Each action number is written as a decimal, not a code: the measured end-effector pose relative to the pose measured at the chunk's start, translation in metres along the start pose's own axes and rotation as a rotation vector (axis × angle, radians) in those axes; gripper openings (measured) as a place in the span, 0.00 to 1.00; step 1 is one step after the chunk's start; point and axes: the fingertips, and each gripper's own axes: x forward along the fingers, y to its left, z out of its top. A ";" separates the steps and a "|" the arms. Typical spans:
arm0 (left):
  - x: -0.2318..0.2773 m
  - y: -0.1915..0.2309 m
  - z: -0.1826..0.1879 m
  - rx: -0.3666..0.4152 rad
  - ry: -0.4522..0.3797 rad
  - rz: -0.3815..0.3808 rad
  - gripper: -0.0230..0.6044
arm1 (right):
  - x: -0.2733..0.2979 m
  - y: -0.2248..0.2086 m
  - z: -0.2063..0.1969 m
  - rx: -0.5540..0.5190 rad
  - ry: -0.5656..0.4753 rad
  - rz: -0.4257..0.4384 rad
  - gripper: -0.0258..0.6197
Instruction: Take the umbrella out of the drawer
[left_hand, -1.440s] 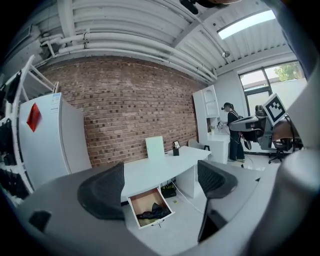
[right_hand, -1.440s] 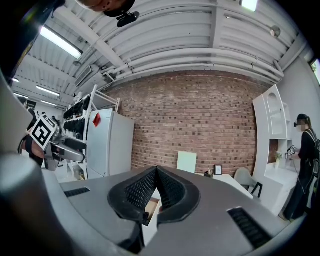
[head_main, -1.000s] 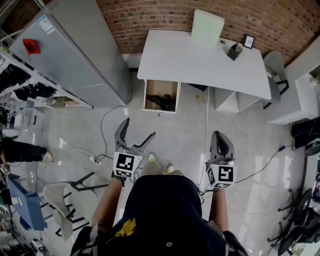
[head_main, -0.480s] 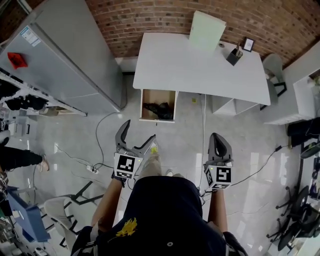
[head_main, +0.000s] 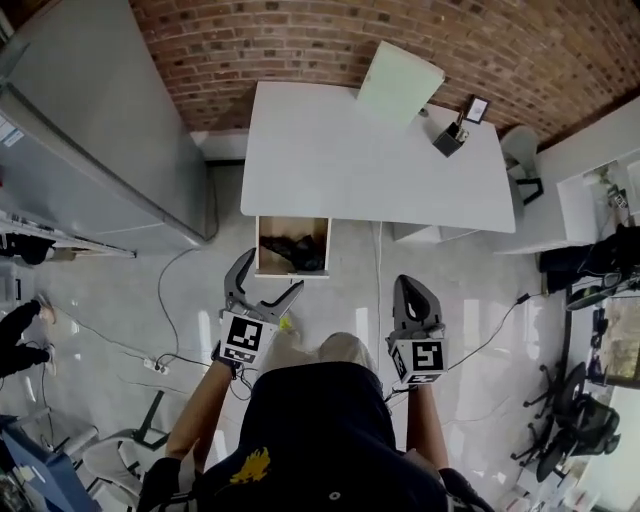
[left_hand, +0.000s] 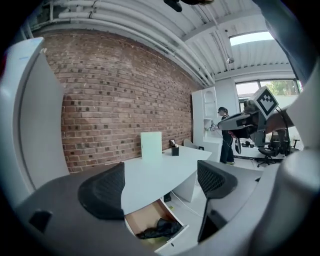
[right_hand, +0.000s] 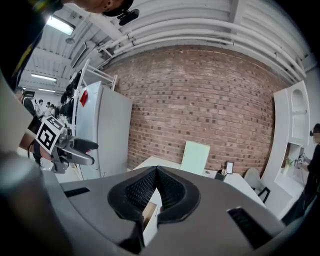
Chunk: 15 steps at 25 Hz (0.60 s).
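Right, I'm reading this as the approach step: left gripper (head_main: 268, 278) is hanging wide open and empty, right gripper (head_main: 414, 290) is sitting clenched on nothing, umbrella (head_main: 290, 250) is lying in the open drawer (head_main: 272, 228) well ahead, so next I'm needing a reach down into it.

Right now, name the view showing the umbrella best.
The head view: it looks straight down into the open drawer, with the whole umbrella unobstructed. The left gripper view shows it obliquely, low between open jaws; the right gripper view's shut jaws hide it.
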 end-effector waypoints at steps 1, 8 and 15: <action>0.013 0.002 -0.006 0.002 0.013 -0.021 0.76 | 0.013 -0.003 0.000 -0.002 0.006 0.003 0.08; 0.064 0.016 -0.058 -0.026 0.105 -0.062 0.76 | 0.083 -0.005 -0.041 -0.010 0.085 0.065 0.08; 0.107 0.023 -0.106 -0.084 0.176 -0.022 0.76 | 0.132 -0.011 -0.084 -0.007 0.128 0.131 0.08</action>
